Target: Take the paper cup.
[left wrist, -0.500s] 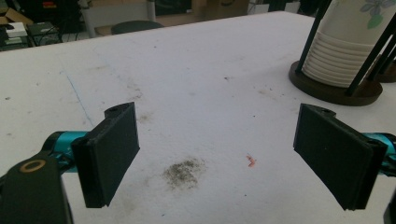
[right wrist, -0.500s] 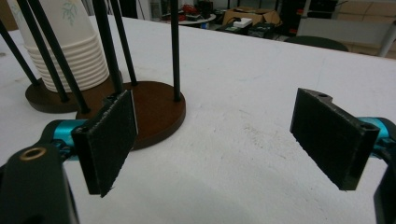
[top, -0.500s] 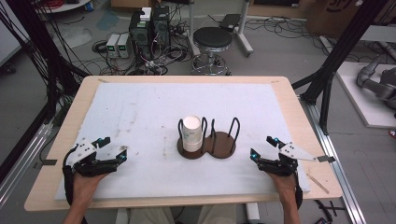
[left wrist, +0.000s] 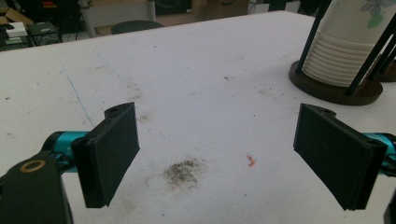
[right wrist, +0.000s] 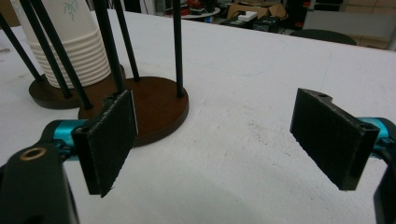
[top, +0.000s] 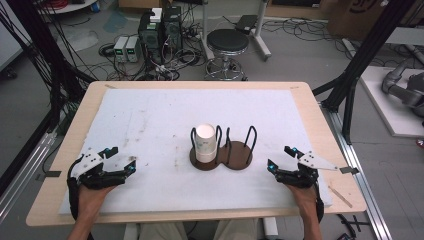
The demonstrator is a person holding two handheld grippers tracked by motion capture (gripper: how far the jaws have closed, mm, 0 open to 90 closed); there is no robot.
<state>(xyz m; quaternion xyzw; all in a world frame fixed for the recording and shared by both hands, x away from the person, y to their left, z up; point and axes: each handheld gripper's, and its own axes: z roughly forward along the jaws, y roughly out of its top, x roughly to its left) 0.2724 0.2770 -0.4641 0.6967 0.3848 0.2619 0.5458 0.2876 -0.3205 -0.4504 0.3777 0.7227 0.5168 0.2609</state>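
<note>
White paper cups [top: 205, 142] sit stacked in the left ring of the dark double holder [top: 223, 158] mid-tabletop, untouched, while left gripper [top: 119, 161] and right gripper [top: 281, 158] rest wide apart, empty, so nothing looks begun.

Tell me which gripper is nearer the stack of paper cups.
Right, though not by much. The right gripper sits beyond the holder's empty ring, right of the stack of paper cups; the left gripper lies farther off across bare white mat.
</note>
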